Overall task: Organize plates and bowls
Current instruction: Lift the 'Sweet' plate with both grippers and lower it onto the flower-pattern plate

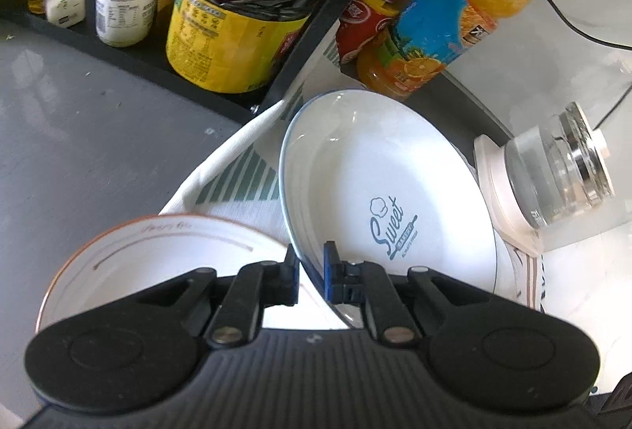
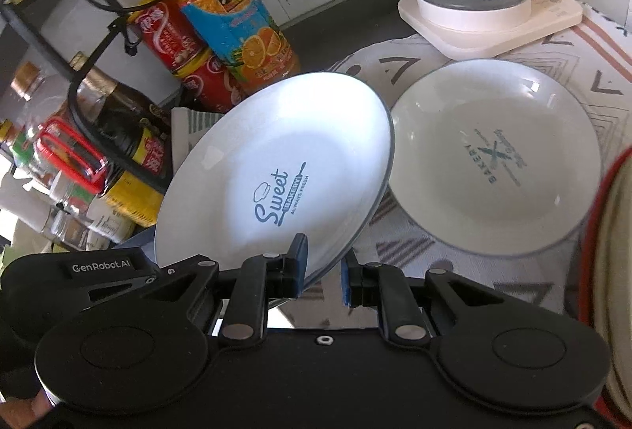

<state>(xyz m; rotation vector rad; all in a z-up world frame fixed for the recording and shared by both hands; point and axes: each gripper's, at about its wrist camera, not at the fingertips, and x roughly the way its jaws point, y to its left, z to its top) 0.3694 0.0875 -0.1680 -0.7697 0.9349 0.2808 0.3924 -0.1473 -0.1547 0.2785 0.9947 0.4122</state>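
Both tools grasp one plate. Left tool (image 1: 310, 277) is clenched on the rim of the tilted "Sweet" plate (image 1: 389, 184). Right tool (image 2: 324, 271) pinches the same plate at its 6 o'clock edge. Second plate (image 2: 497, 156) lies at 3 o'clock on the table (image 1: 79, 136); a bowl (image 1: 158, 251) sits at 9 o'clock.

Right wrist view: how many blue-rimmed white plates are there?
2. The Sweet plate is tilted, its rim between the fingers; the second plate lies flat on the patterned mat. Others may be hidden.
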